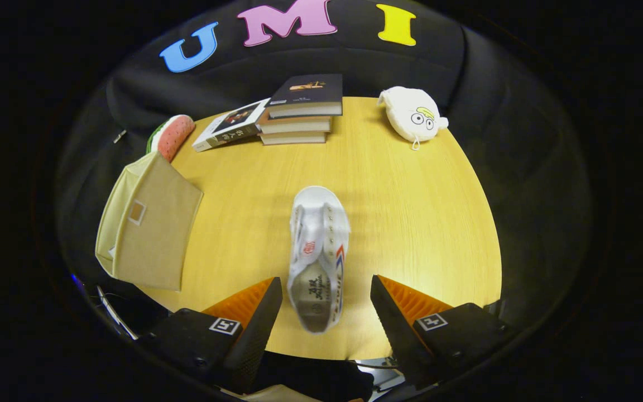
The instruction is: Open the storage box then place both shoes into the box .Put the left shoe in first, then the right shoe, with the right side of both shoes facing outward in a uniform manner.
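The hand-held gripper (326,301) is held spread wide, nothing pinched. A white shoe (318,257) is seen lying on the surface (411,223), heel between the fingers, toe toward twelve o'clock. The beige storage box (148,223) is found at ten o'clock.

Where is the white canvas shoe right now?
The white canvas shoe lies on the round wooden table, its heel between the open gripper fingers and its toe pointing toward the stack of books.
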A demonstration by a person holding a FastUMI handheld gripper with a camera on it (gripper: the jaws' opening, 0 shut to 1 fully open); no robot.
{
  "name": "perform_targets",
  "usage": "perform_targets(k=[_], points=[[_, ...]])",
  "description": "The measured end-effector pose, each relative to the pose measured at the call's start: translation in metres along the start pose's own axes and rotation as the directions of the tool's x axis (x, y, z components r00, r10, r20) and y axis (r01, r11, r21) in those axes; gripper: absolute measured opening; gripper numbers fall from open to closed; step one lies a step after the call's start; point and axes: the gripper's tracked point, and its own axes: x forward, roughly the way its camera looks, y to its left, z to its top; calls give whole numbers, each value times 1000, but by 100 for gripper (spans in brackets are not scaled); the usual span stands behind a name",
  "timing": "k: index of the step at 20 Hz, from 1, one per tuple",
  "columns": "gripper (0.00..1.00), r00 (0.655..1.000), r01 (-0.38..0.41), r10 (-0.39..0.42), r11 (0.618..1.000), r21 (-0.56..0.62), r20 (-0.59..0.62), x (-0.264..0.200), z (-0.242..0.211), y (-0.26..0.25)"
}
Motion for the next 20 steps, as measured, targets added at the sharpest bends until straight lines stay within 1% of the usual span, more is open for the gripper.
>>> perform_targets(k=[2,3,5,8,11,12,13,15,16,17,18,20], points=[[95,1000,5,-5,1000,-10,-15,17,-5,-8],[88,1000,-2,2,1000,-6,-20,25,-6,-9],[86,1000,-14,14,1000,0,-20,39,-3,-6],[86,1000,-4,4,1000,-22,-20,59,0,-4],[63,1000,7,-7,1000,-28,6,71,5,-1],[63,1000,2,-2,1000,-29,13,75,5,2],[57,1000,18,-17,999,-38,26,77,5,1],[26,995,95,-92,994,-61,51,84,7,-12],[22,993,114,-112,993,-27,48,89,5,-17],[8,993,109,-110,994,32,34,89,4,-15],[5,996,85,-87,992,91,23,87,7,-12],[5,998,67,-68,984,163,-1,84,5,-10]])
